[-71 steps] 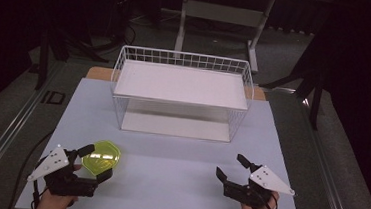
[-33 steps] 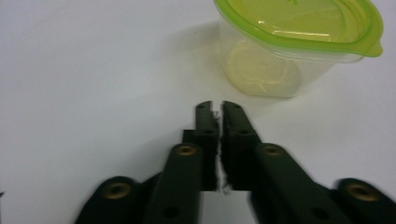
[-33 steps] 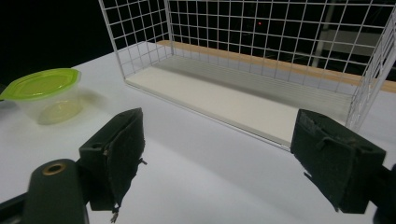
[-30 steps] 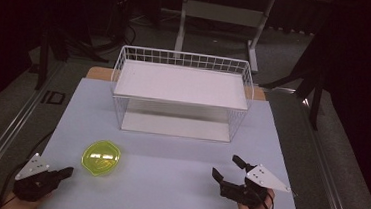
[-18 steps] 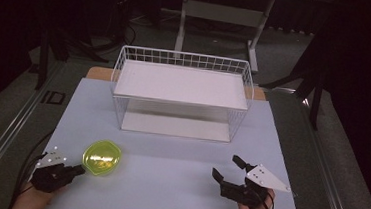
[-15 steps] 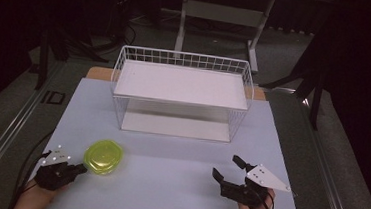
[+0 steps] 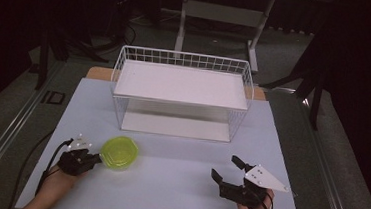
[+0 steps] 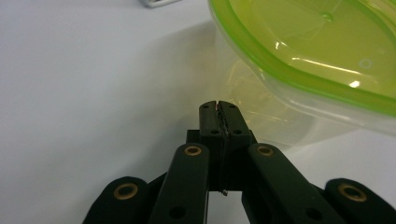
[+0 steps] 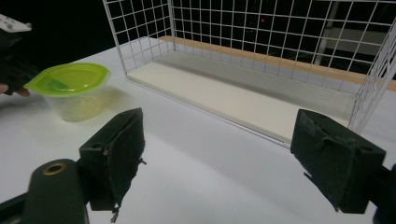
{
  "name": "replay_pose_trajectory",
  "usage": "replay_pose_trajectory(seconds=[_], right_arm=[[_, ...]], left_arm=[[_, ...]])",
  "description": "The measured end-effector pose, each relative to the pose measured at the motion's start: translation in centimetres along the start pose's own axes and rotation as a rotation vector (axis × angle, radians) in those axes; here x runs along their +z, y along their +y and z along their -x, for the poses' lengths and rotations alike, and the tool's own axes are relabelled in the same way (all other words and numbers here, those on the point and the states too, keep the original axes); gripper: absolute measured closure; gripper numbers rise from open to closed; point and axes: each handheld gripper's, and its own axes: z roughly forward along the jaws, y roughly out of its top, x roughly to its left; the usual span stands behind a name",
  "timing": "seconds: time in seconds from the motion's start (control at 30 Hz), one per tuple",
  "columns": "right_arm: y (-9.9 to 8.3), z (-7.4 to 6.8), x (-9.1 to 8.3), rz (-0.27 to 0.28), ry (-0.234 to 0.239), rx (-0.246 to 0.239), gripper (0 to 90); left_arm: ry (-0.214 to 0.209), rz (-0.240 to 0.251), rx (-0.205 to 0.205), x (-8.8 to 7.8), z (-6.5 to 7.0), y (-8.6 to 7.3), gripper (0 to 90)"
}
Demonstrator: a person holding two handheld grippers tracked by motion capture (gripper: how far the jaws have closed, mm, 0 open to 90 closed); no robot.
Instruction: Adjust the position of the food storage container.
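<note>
We see the white worktop (image 7: 166,193) carrying a white wire basket (image 7: 181,96) at its far side. A clear container with a green lid (image 7: 118,153) sits near the front left. The left claw (image 7: 92,159), pressed together, rests just beside its wall. The right claw (image 7: 224,169) stands spread, well apart.

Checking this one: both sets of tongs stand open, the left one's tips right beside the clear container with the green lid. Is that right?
Not quite. The left tongs are shut, jaws pressed together with nothing between them, as the left gripper view shows; their tips do sit beside the clear container with the green lid. The right tongs are open.
</note>
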Motion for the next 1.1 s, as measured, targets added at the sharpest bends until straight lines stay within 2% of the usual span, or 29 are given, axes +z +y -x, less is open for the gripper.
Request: replay_pose_trajectory(seconds=[0.07, 0.17, 0.3, 0.4, 0.57, 0.63, 0.8, 1.1], right_arm=[[0.0, 0.0, 0.0, 0.003, 0.001, -0.003, 17.4], [0.0, 0.0, 0.0, -0.004, 0.003, -0.003, 17.5], [-0.1, 0.1, 0.0, -0.002, 0.004, 0.0, 17.5], [0.0, 0.0, 0.0, 0.001, 0.003, -0.001, 17.5], [0.0, 0.0, 0.1, -0.006, 0.007, -0.005, 17.5], [0.0, -0.1, 0.2, -0.008, 0.007, -0.006, 17.5], [-0.1, 0.0, 0.2, -0.01, 0.01, 0.0, 17.5], [-0.1, 0.2, 0.1, -0.014, 0.009, 0.001, 17.5]], left_arm=[[-0.012, 0.007, -0.001, 0.5, 0.3, 0.2, 90.0], [-0.001, -0.004, -0.012, 0.9, 0.5, 0.2, 90.0], [0.026, -0.003, -0.012, 0.1, 0.6, -0.3, 90.0], [0.013, 0.004, -0.041, -0.7, 1.0, -0.8, 90.0], [-0.005, 0.016, -0.029, -0.8, 1.8, -0.6, 90.0], [-0.01, 0.022, -0.039, -0.5, 1.9, -0.3, 90.0], [-0.013, 0.001, -0.034, 1.2, 2.2, 0.8, 90.0], [-0.05, 0.002, -0.025, 4.2, 3.3, 3.2, 90.0]])
